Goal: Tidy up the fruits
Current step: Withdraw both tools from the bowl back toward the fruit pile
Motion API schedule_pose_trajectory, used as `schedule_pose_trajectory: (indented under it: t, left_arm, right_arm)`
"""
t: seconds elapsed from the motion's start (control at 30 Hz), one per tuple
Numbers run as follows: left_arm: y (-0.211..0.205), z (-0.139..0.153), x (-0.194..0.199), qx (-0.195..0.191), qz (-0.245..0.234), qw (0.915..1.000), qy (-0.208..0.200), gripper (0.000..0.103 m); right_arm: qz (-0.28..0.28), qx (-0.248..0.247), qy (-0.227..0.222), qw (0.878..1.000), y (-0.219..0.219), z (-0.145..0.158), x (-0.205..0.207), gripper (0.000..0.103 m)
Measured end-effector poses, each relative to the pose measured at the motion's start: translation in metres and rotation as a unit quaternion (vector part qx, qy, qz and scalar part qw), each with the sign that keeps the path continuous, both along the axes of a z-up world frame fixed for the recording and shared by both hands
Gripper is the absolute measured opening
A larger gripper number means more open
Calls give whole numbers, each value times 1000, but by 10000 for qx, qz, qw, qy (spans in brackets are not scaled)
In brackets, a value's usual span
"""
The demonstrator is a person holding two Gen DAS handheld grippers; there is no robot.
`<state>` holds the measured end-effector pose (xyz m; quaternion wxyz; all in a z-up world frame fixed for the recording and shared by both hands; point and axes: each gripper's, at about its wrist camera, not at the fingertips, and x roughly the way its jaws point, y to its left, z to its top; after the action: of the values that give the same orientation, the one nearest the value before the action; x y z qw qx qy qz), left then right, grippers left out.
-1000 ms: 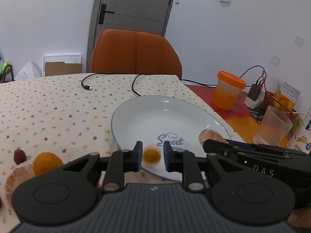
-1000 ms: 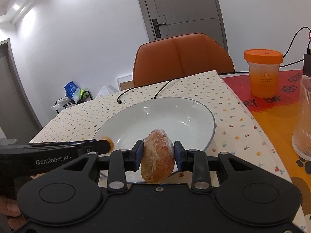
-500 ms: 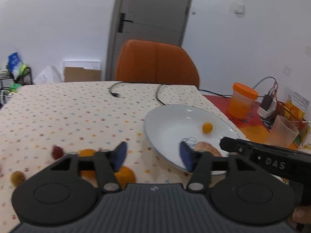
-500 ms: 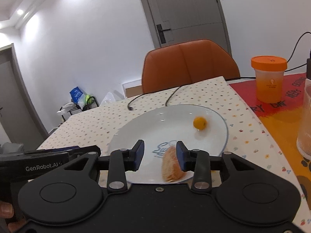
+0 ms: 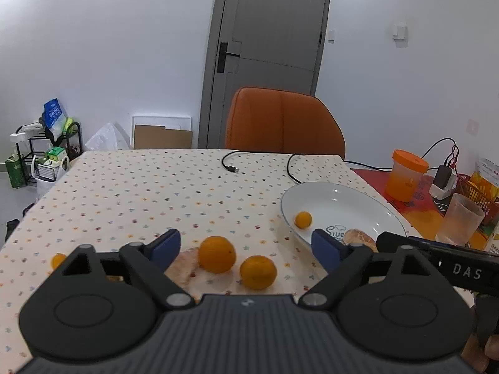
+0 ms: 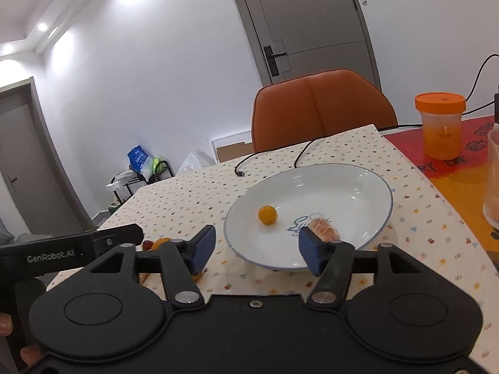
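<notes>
Both jaws opening, empty, two oranges (image 5: 217,254) clear only in left view

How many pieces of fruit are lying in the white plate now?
2. A small orange fruit lies left of the plate's printed word. A peeled citrus piece lies at the near side, partly hidden behind the right tool's finger, so anything behind it stays unseen.

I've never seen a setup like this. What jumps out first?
Two black grippers fill the foreground, jaws opening with nothing between them: the left gripper and the right gripper. Past them a white plate holds a small orange fruit and a peeled citrus piece. Two oranges wait on the dotted tablecloth.
</notes>
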<state>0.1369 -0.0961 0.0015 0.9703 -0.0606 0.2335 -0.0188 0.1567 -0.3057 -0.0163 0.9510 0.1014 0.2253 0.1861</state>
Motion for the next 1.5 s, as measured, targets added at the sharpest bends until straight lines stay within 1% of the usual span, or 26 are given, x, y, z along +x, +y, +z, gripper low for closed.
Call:
schedule_pose_trajectory:
  t: [0.07,0.13,0.23,0.33,0.4,0.5,0.63,0.7,0.8,0.97,1.2,1.37,1.5]
  left_arm:
    - [5,2,-5,-45,31,10000,-18,92]
    - [10,3,-9,-117,97,9999,-8,93]
    - [18,5,-16,-246,227,9994,-58,93]
    - [26,7,-25,-402,333,9986,-124,93]
    - [31,9,-30,-410,357,9984,-126,93]
    - [34,11,-37,-281,359,9988,-151,93]
    - [39,13,-47,-213,352,9990,-201,93]
    - [43,13,-52,-215,354,9989,-211,93]
    - [50,14,-58,-320,310,9988,-199,93]
    - [62,10,-65,-251,416,9987,-145,93]
    - [85,0,-72,-487,377,9980,-103,93]
    - [94,-6,-71,-592,328,9977,-71,93]
    - [97,-13,-65,-628,338,9975,-2,93]
  right_arm:
    - [-23,13,-4,10000,2,2,-4,76]
    - [-39,76,-15,10000,4,3,-9,81]
    - [-41,112,-100,9999,6,6,-16,97]
    - [14,117,-96,9999,10,9,-22,103]
    - [69,116,-87,9999,13,11,-26,103]
    - [141,77,-133,9998,21,14,-33,103]
    - [237,-1,-162,9996,33,17,-41,103]
    - [271,-38,-168,9995,37,17,-44,103]
    - [344,-122,-147,9992,44,17,-46,103]
    - [453,-215,-37,9987,55,13,-48,103]
    - [516,-299,64,9982,69,10,-46,103]
    - [730,-272,57,9969,76,7,-42,103]
    - [765,-499,47,9958,85,2,-38,103]
